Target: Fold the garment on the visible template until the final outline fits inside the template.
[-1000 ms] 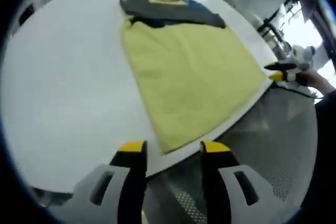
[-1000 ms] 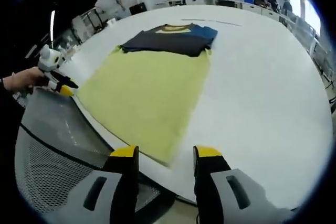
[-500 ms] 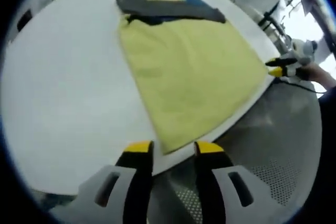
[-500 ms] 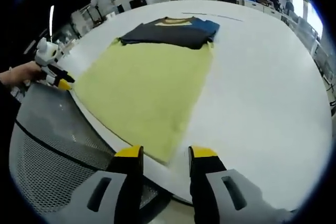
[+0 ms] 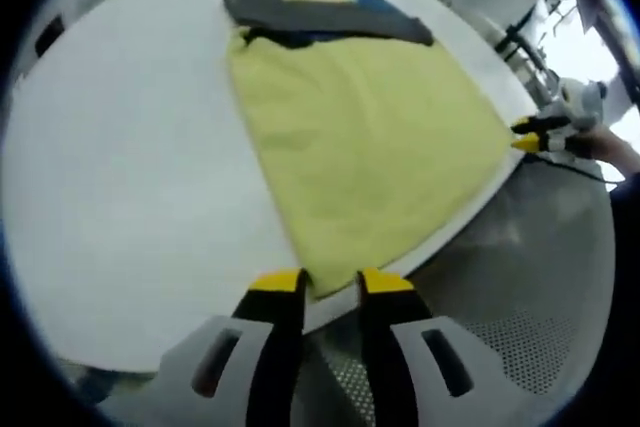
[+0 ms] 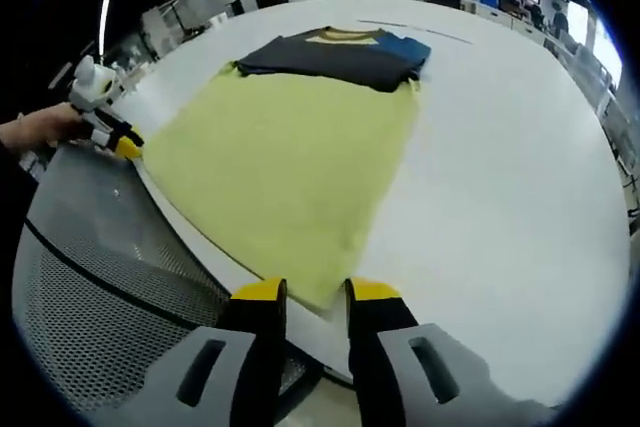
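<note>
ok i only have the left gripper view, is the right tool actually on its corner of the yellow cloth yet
observer: In the right gripper view, the right tool has one jaw on each side of the near corner of the yellow cloth. The gap is narrow but not shut.
operator: and how does mine look from over there
observer: The left tool has its tips at the other near corner, right at the table edge.
operator: any room past the cloth on the right side
observer: Yes, a wide stretch of white table lies beside the cloth on that side.
</note>
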Action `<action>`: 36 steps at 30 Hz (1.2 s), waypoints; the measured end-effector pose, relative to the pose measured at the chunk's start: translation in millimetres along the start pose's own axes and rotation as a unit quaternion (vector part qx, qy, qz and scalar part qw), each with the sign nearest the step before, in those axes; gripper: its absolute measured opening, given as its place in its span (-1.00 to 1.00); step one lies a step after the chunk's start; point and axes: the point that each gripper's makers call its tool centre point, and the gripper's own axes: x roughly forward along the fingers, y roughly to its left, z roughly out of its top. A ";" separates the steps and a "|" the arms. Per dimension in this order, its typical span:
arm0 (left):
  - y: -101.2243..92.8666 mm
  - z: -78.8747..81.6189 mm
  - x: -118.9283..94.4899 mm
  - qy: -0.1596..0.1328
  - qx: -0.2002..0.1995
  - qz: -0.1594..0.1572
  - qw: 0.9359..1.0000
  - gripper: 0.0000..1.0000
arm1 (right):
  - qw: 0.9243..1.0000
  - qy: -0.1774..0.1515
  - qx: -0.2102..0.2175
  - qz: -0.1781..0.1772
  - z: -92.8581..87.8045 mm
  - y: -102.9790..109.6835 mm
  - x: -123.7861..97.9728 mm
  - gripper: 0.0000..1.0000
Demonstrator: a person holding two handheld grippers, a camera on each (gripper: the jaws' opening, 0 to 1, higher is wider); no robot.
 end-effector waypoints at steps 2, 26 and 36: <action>2.0 0.3 0.1 -0.001 -0.008 0.004 1.000 -0.70 | 1.000 0.000 0.002 -0.002 0.5 -1.5 0.2 -0.57; 2.2 -0.5 1.8 0.001 -0.021 0.014 1.000 -1.00 | 0.999 -0.015 -0.033 -0.021 -0.4 -5.0 4.2 -0.94; -1.0 5.0 -10.5 -0.005 -0.023 0.006 1.000 -1.00 | 0.999 -0.037 -0.023 -0.016 7.5 -1.6 -10.7 -0.95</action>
